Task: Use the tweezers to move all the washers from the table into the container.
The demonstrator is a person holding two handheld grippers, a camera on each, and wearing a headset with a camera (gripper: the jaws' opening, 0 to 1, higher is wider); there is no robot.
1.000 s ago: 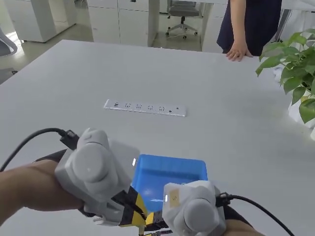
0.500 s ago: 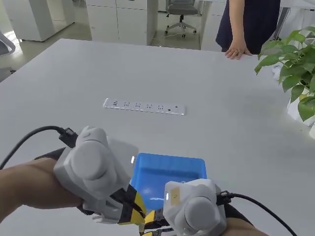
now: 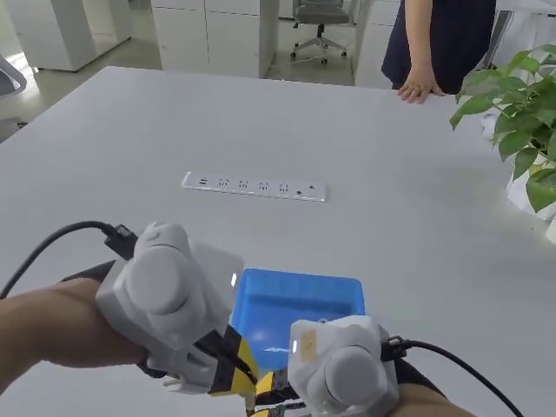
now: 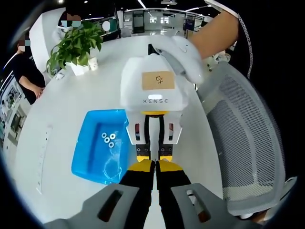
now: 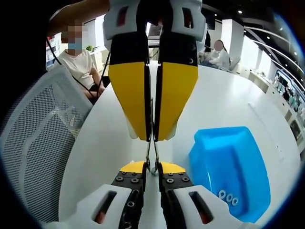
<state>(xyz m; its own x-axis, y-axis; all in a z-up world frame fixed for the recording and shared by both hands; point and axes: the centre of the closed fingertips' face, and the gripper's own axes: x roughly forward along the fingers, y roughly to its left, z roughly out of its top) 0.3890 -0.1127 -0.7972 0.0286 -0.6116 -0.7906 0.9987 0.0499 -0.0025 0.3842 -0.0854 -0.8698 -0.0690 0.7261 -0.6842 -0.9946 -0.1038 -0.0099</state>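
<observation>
Where your right gripper [image 4: 152, 153] faces the left camera, its white shell reads XENSE under a scrawled tan sticker [image 4: 157, 80]. It and your left gripper [image 5: 152, 137] both pinch the tweezers [image 5: 151, 158]. The washers [image 4: 109, 140] lie in the blue container [image 4: 84, 160] on the white office table [image 3: 391, 217].

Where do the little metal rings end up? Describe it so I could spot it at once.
On the big white table, look near the front edge, beyond where the left tongs and right tongs meet on the tweezers. There sits a shallow rectangular container; it is the only bright blue thing there, with a few washers inside.
</observation>
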